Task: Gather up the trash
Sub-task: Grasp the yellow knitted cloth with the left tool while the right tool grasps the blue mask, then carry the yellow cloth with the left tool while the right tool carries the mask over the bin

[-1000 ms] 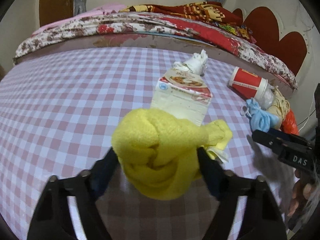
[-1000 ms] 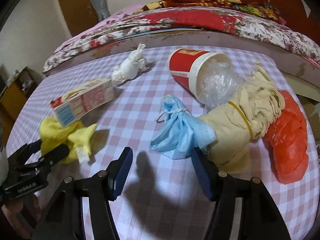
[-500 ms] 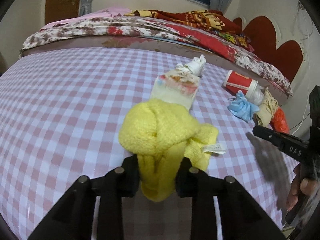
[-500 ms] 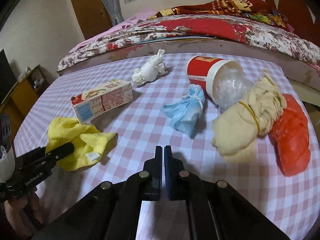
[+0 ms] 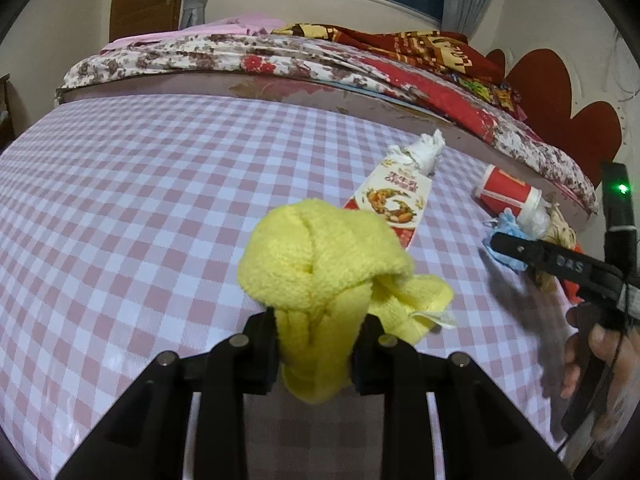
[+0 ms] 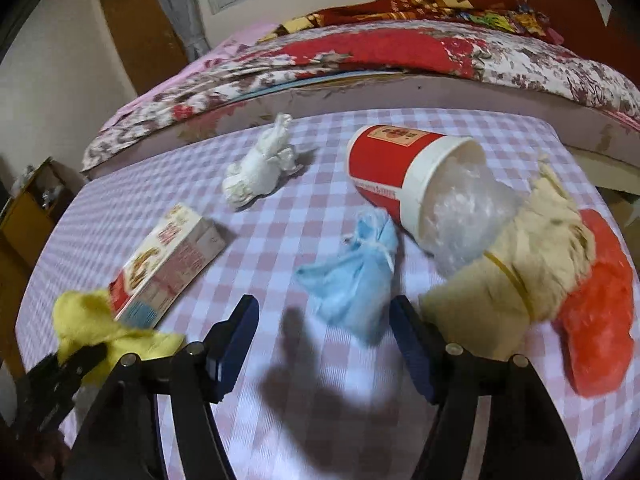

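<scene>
Yellow cloth [image 5: 320,256] is now being clamped between the left tool [image 5: 316,354] pads, jaws wide a second ago; it is being held just off the tabletop [image 5: 140,200], so the first piece of trash is being collected. Right tool [image 6: 324,344] is being reopened after a brief closure, nothing gripped. Blue mask [image 6: 352,276] is lying just ahead, between its jaws, untouched. Carton [image 6: 168,264], red cup [image 6: 384,160] and white wad [image 6: 260,168] are waiting further ahead.
</scene>
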Demonstrator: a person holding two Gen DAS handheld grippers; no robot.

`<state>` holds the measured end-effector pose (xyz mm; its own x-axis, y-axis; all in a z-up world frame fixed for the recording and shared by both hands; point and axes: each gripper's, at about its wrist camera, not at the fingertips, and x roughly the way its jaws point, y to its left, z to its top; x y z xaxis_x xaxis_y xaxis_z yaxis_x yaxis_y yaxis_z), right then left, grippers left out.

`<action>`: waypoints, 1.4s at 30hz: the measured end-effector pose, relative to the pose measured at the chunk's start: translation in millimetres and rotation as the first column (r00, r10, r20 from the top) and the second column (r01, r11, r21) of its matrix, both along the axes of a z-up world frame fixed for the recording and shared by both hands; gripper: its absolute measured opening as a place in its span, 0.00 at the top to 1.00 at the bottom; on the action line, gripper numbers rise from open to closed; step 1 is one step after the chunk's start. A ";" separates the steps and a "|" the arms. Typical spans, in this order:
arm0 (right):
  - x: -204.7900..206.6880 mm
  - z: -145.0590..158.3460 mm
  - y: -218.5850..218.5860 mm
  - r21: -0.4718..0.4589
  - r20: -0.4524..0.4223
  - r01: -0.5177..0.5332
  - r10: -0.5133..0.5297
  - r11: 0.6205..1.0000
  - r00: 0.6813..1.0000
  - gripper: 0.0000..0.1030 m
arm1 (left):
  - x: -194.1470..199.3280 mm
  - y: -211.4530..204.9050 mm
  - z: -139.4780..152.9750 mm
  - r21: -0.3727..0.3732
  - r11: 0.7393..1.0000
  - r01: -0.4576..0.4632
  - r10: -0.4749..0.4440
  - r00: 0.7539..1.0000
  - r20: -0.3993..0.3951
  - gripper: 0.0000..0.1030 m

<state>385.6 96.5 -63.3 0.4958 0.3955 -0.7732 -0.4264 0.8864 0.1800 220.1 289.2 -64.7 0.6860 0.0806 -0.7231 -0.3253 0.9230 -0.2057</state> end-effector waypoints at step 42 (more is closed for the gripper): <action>-173.9 71.1 -174.5 0.031 0.205 -0.059 0.051 0.998 0.977 0.91 | -79.0 -147.6 49.7 0.061 0.975 0.214 -0.221 0.962 0.159 0.76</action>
